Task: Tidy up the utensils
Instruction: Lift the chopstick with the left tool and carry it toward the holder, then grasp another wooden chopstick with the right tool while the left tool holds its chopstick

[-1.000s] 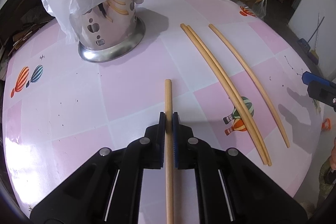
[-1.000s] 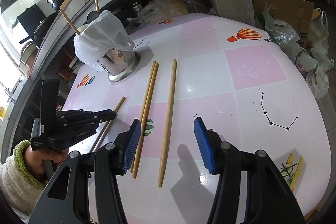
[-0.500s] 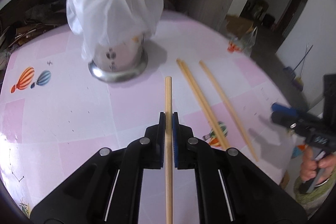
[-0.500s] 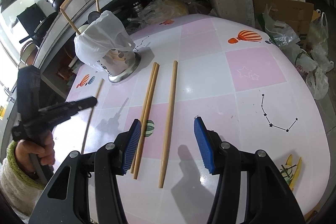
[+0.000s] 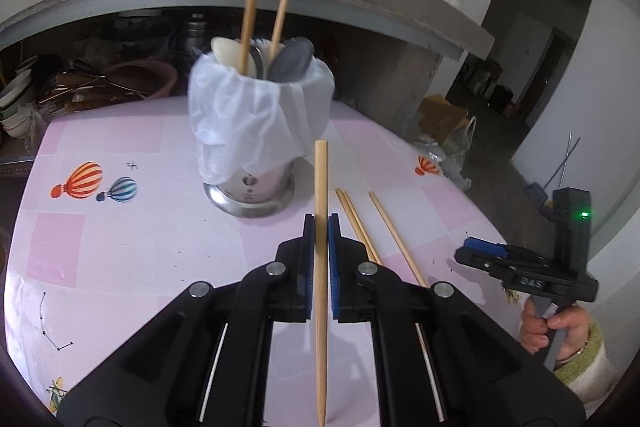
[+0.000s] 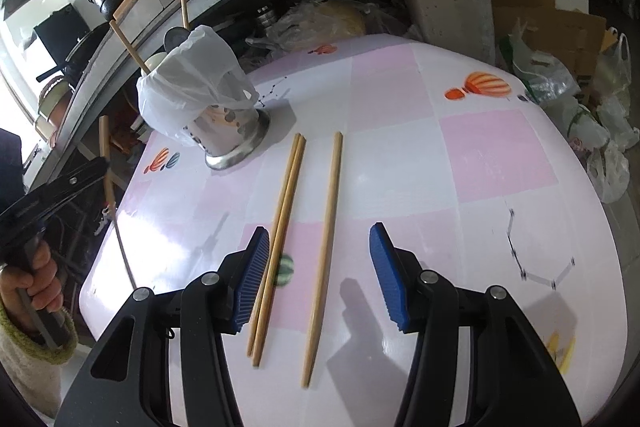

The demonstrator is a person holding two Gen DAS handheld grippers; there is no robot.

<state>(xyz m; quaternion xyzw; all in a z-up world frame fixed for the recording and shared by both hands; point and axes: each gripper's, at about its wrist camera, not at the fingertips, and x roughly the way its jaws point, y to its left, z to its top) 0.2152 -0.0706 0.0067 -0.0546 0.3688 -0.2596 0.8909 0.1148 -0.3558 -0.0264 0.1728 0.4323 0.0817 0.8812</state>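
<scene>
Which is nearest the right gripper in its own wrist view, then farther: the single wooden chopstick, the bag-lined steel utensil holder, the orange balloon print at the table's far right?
1. Single wooden chopstick, between the open jaws of the right gripper.
2. Bag-lined steel utensil holder, far left.
3. Orange balloon print, far right.

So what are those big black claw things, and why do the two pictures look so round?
Those claws are grabbers, one in each of a person's hands. A small round-eyed camera sits on each grabber, looking along its fingers, so everything bends.

One picture comes from the left gripper. It is shut on one wooden chopstick, lifted above the pink table.

The other picture comes from the right gripper, open and holding nothing.

Three chopsticks lie on the table. The shiny metal holder, lined with a plastic bag, already has chopsticks and spoons standing in it.
</scene>
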